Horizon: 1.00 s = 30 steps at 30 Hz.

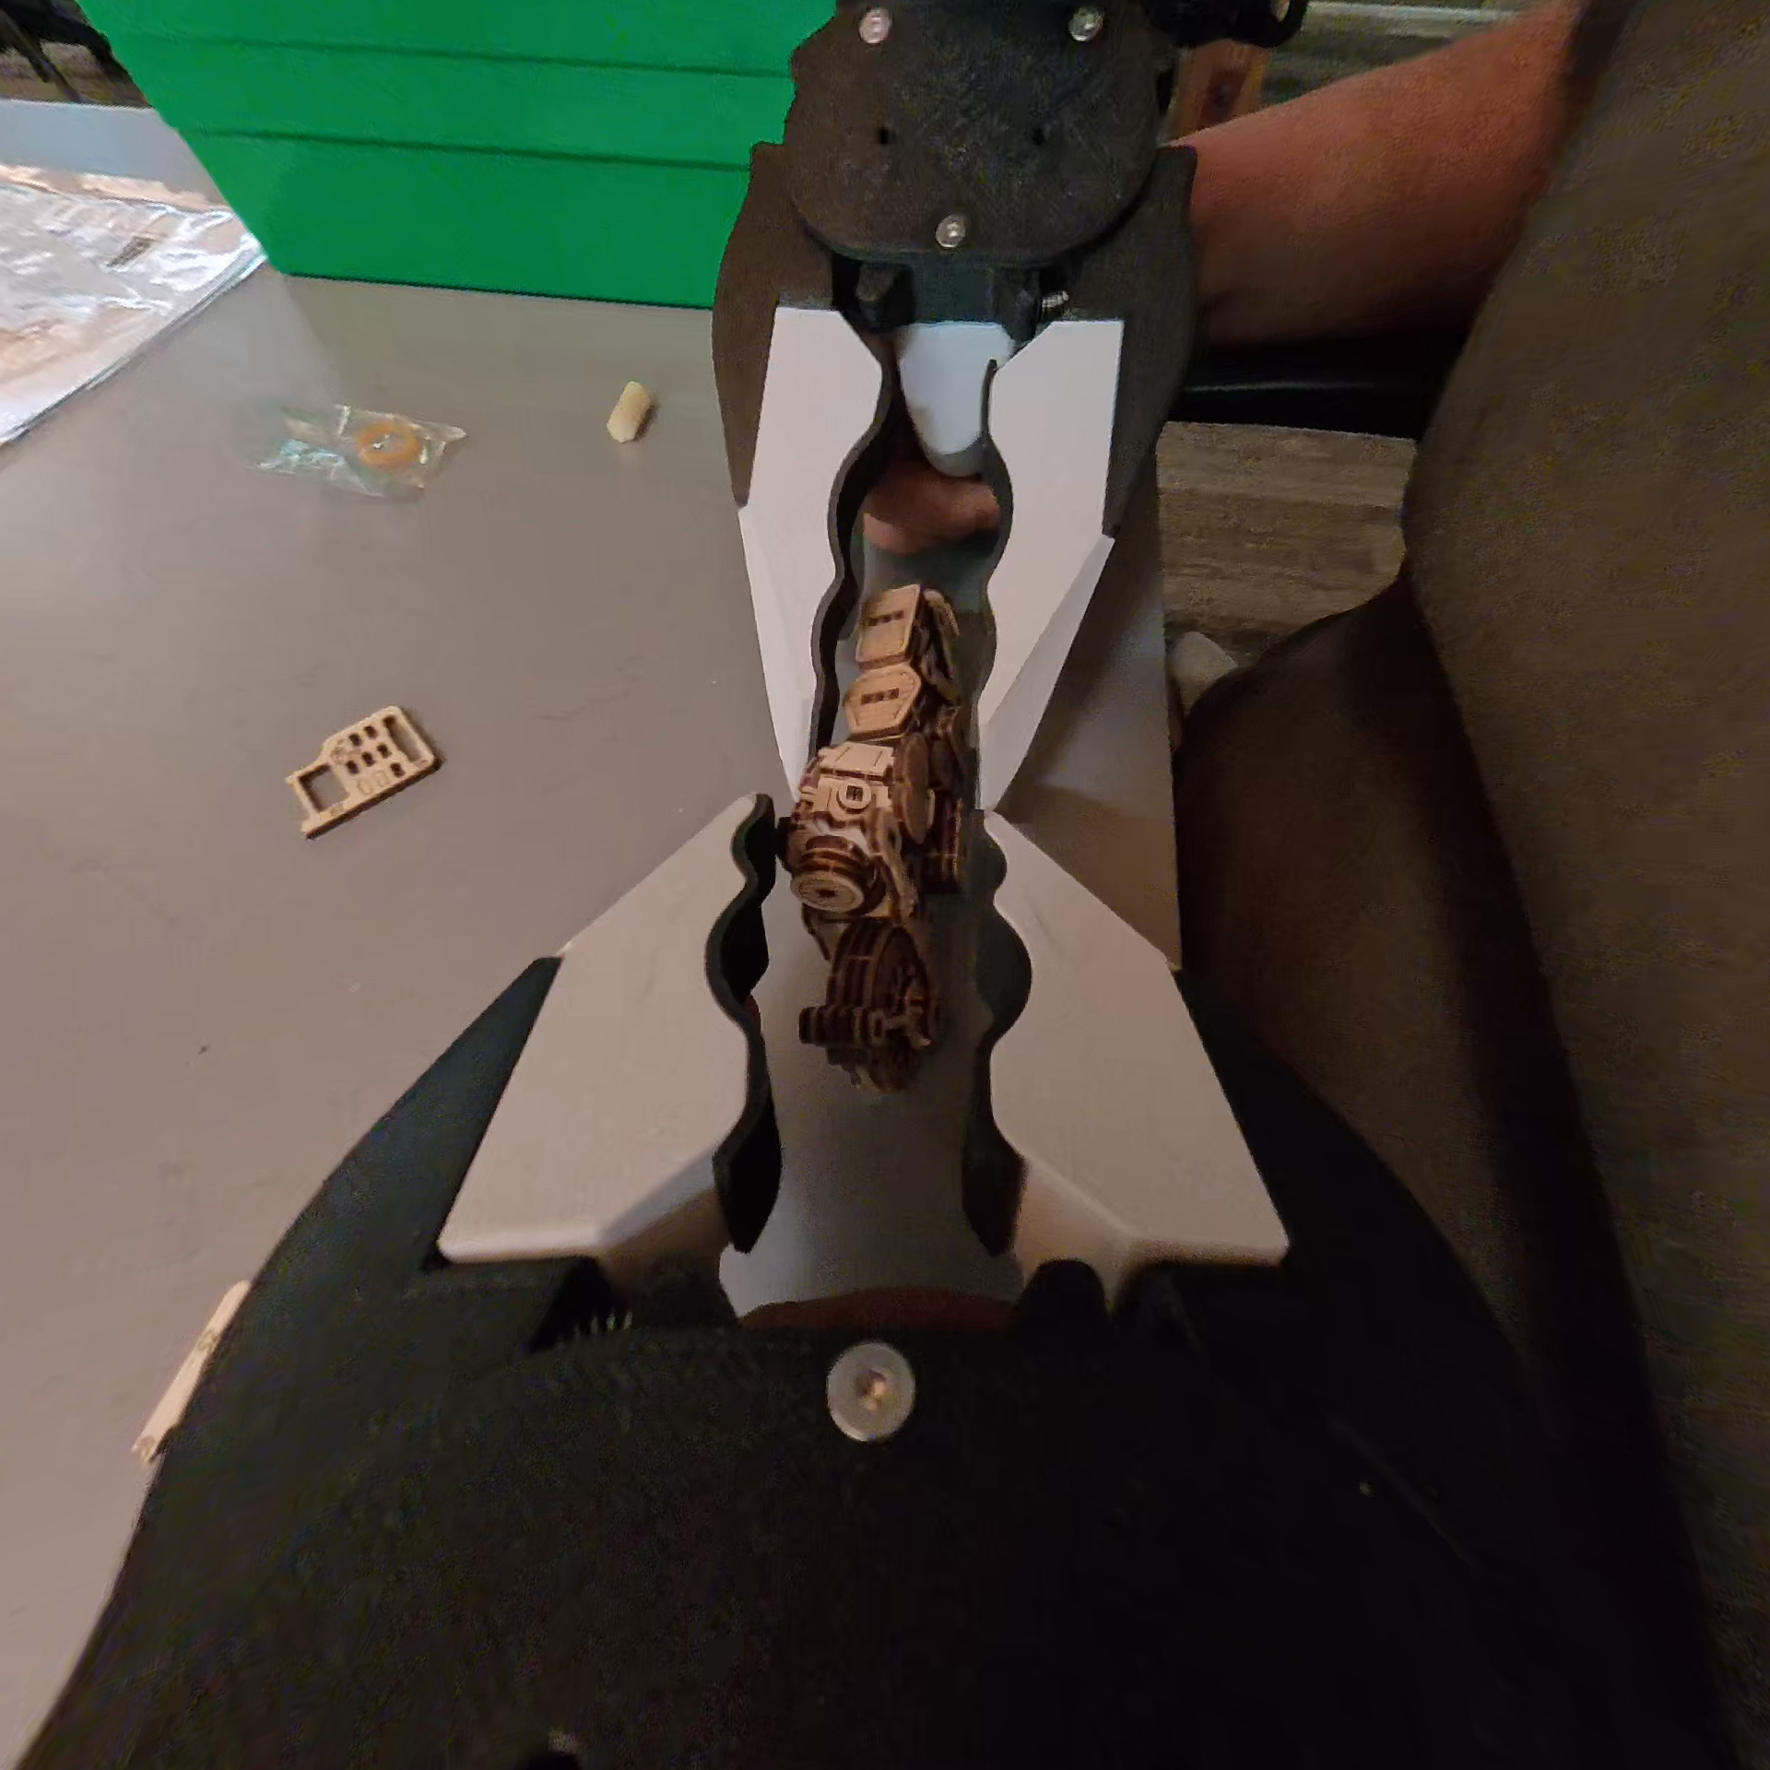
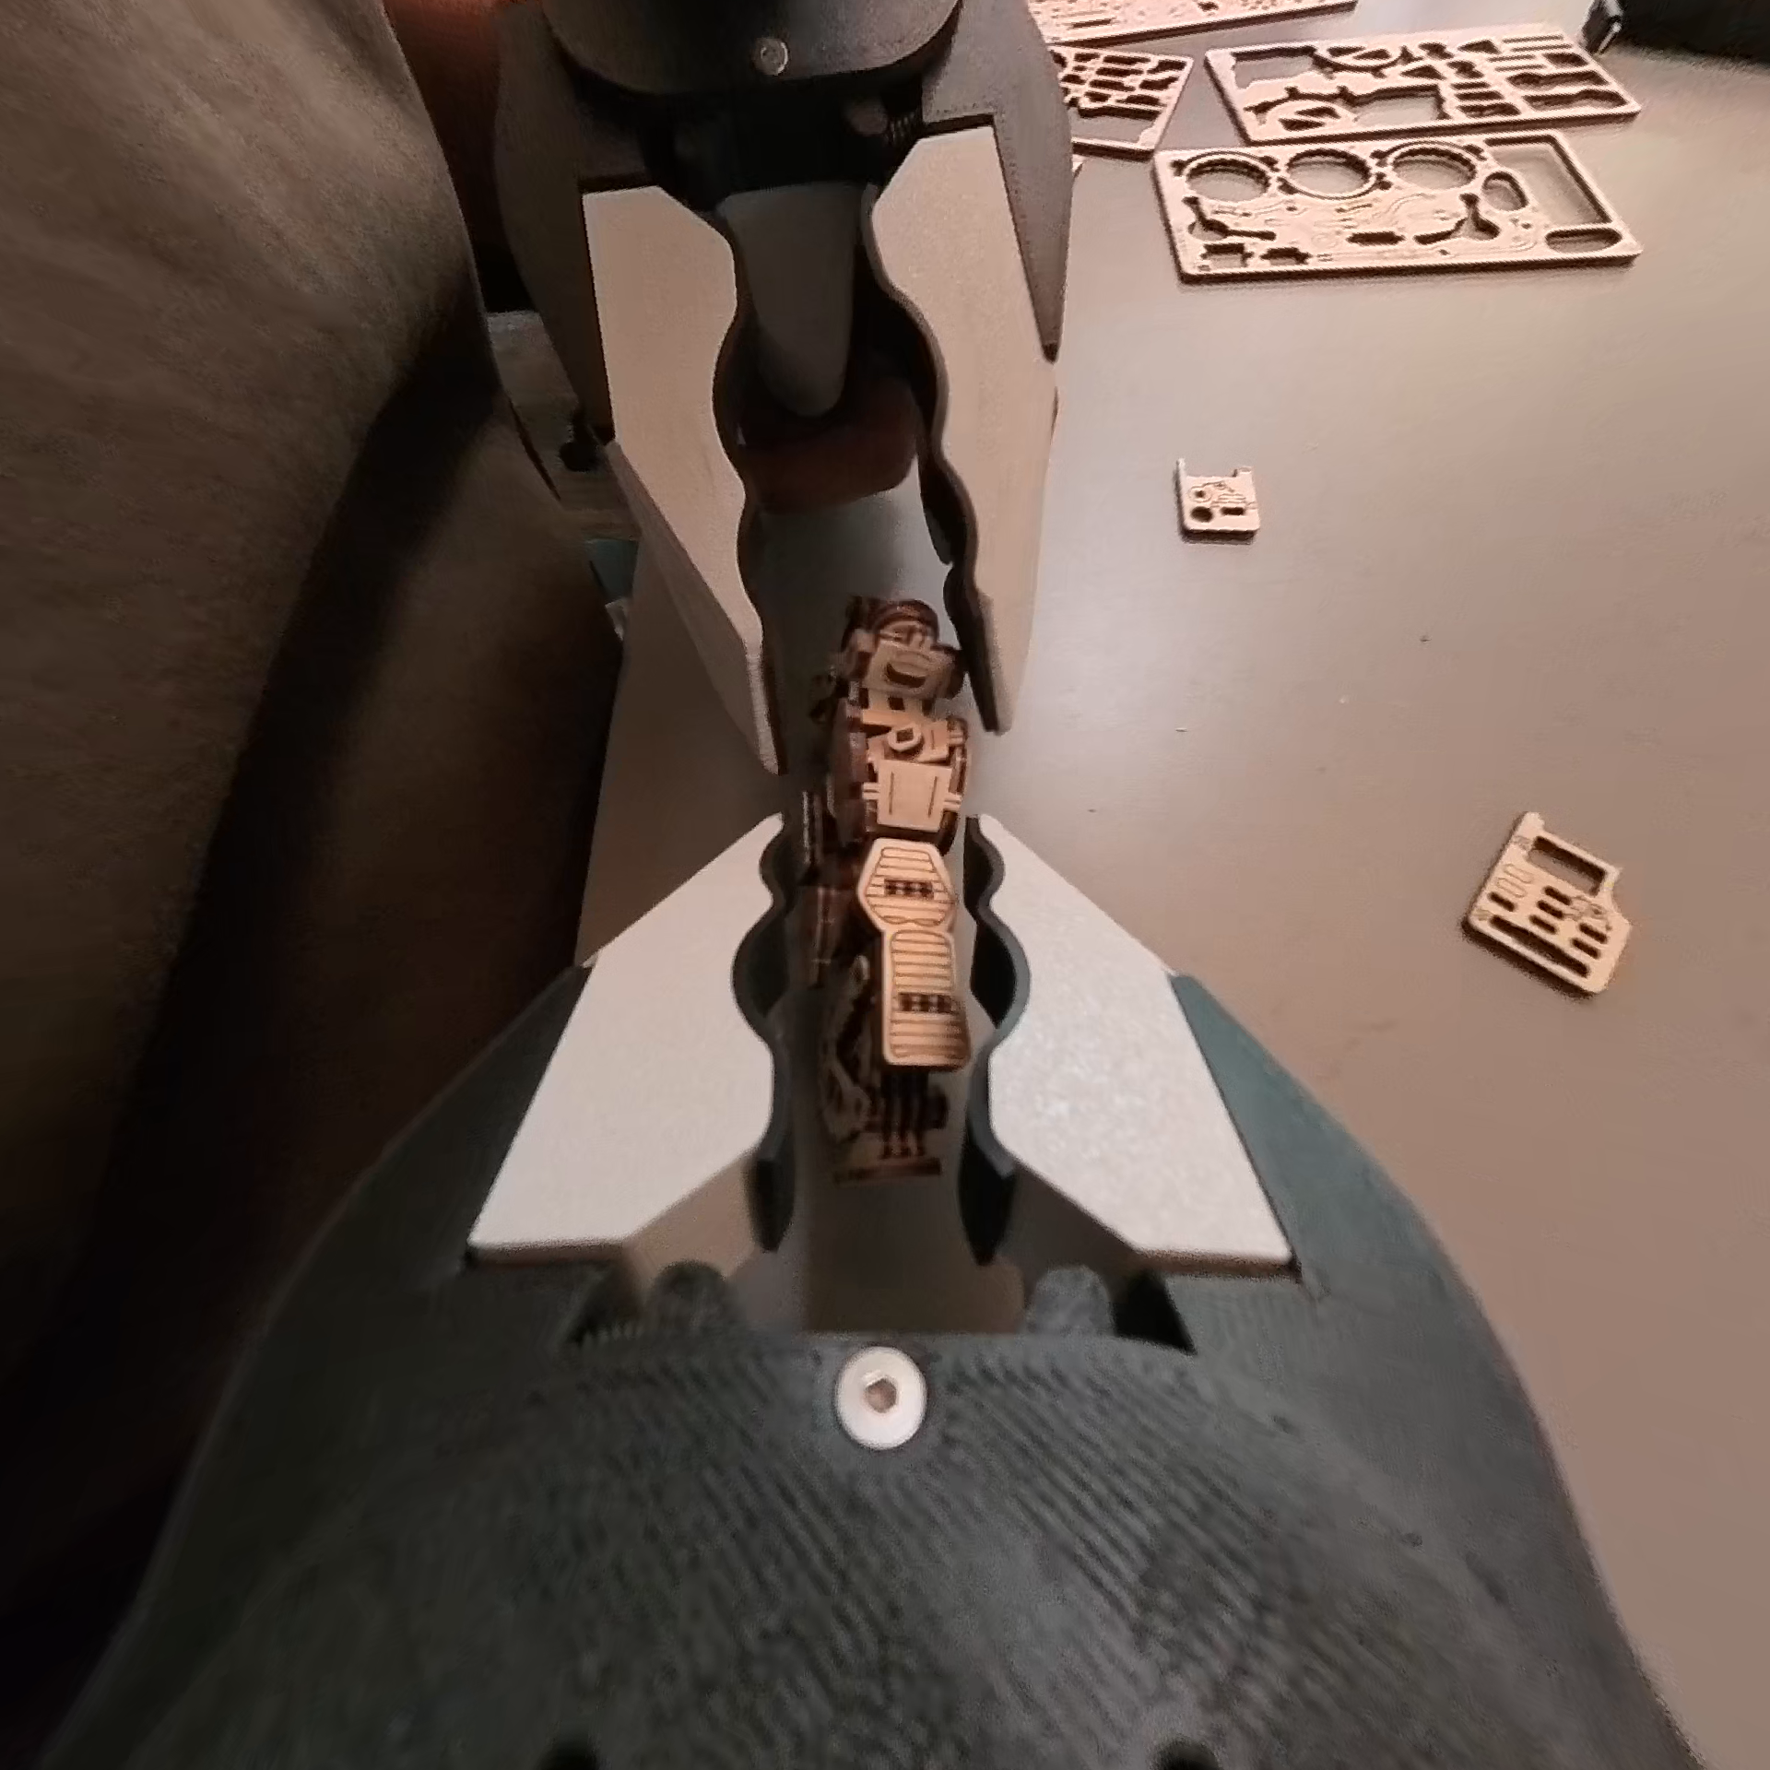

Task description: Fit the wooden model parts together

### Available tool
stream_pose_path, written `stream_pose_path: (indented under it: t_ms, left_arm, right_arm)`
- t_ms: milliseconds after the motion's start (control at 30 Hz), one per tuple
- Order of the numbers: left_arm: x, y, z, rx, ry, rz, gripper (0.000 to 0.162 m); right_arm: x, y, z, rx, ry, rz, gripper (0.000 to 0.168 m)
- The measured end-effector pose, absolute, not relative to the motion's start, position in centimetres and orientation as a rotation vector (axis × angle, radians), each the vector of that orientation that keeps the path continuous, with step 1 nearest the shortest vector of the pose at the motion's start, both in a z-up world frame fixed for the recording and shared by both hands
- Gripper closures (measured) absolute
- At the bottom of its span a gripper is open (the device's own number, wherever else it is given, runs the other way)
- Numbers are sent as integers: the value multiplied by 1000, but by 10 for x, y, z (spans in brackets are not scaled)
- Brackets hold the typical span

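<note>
A small wooden model (image 1: pixel 867 805), made of layered laser-cut pieces with round wheel-like parts, hangs in the air between both grippers above the grey table (image 1: pixel 287 958). My left gripper (image 1: pixel 872 833) comes from below in the left wrist view and is shut on one end of the model. My right gripper (image 1: pixel 910 766) faces it from above and grips the other end. In the right wrist view my right gripper (image 2: pixel 876 843) is shut on the model (image 2: pixel 910 919), and the left gripper (image 2: pixel 876 737) meets it tip to tip.
On the table lie a flat wooden part (image 1: pixel 364 771), a small bag with a ring (image 1: pixel 369 445), a cream peg (image 1: pixel 627 412), plastic sheets (image 1: pixel 96 268) and a green box (image 1: pixel 479 144). Punched wooden sheets (image 2: pixel 1532 206) and two loose parts (image 2: pixel 1547 905) (image 2: pixel 1216 498) lie right. A person's arm (image 1: pixel 1341 192) is close. Only a small space, under 4 cm, lies between the two pairs of fingers. The cream peg (image 1: pixel 627 412) is about equally far from each gripper, around 20 cm.
</note>
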<state>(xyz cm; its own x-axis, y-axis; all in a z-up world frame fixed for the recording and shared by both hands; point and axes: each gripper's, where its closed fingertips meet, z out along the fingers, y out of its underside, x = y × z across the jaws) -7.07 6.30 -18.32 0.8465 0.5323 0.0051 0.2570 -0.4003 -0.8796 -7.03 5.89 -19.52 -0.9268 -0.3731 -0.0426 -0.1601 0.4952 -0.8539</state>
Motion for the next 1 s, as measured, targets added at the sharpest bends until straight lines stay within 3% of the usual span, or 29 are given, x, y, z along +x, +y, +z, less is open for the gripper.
stream_pose_path:
  t_ms: [333,1000]
  left_arm:
    - [-94,49,-200,-2017,-836,278,115]
    - [-105,32,-186,-1836,-956,224,107]
  right_arm:
    - [-92,50,-203,-196,2533,-1311,118]
    - [-109,51,-167,19,2314,-1476,110]
